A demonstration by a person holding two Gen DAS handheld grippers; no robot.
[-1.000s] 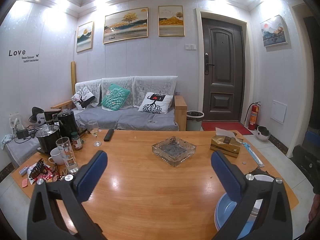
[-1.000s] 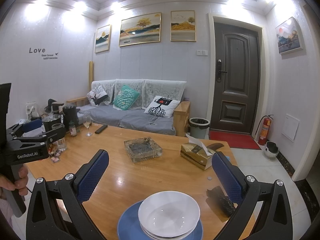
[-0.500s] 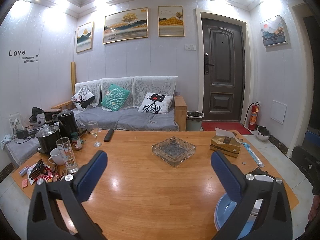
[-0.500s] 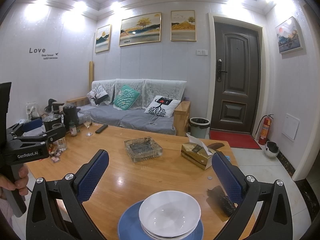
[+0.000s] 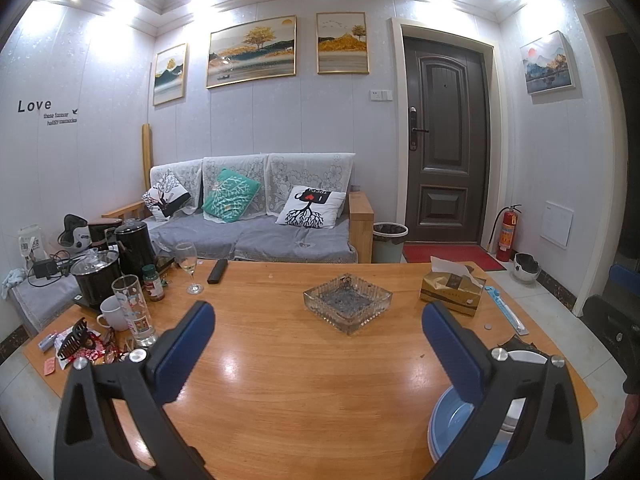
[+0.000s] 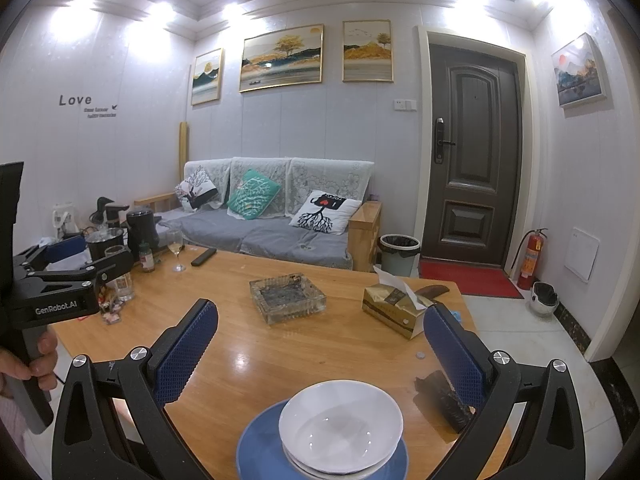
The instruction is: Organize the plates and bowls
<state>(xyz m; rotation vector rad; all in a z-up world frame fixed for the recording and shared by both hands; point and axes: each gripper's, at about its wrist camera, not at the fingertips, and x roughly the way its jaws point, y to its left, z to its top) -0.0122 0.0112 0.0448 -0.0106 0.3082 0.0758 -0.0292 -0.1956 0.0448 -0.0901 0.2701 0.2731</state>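
both tongs gape wide and empty: right gripper [image 6: 320, 344] hangs just above the white bowl [image 6: 340, 428] stacked on the blue plate [image 6: 256, 452]; left gripper [image 5: 318, 344] over bare table [image 5: 304, 380]. beyond the bowl sit a glass ashtray [image 6: 287, 294] and tissue box [image 6: 394, 312].

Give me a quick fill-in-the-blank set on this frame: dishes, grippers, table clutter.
1. The white bowl sits on a plate whose colour is ____.
2. The right gripper has its jaws ____, nothing between them.
3. The glass ashtray on the table lies to the ____ of the tissue box in the right wrist view.
4. The left gripper holds ____.

Missing words: blue; open; left; nothing
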